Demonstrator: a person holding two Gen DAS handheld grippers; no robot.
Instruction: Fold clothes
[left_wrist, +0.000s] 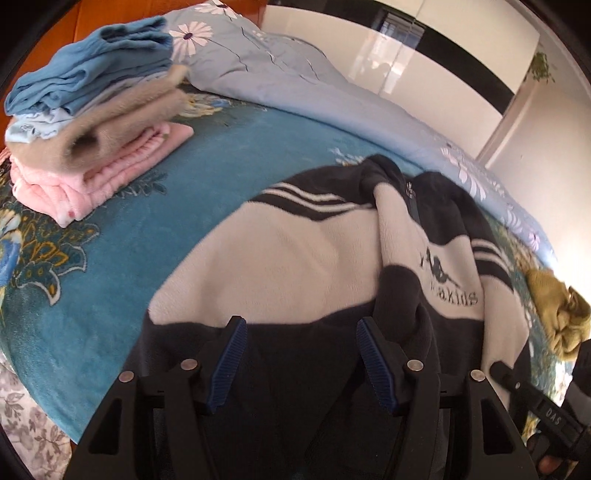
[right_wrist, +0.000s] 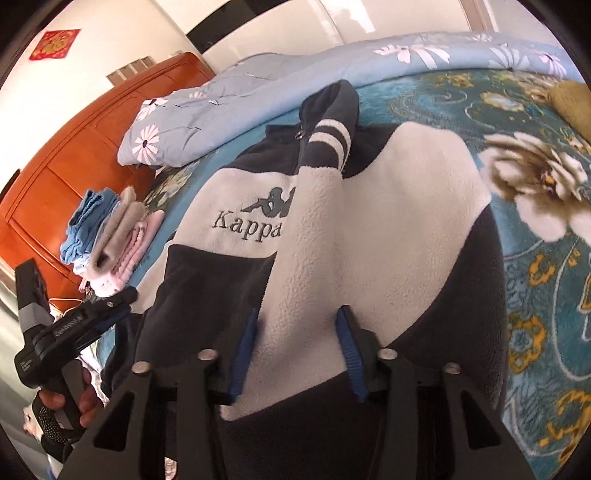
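Fleece jacket on bed: right gripper jaws pinching hem, left gripper jaws spread w/ hem between; clamp left too, lift evenly.

hidden: fleece jacket hem under fingers | cut off: olive cloth

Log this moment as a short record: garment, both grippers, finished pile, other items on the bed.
garment: navy and cream fleece jacket, spread on the teal blanket, one sleeve folded across its front
left gripper: open, above the jacket's navy hem
right gripper: fleece between its pads; whether they pinch it cannot be told
folded pile: blue, grey and pink items, stacked near the headboard
other: light blue floral quilt; olive cloth
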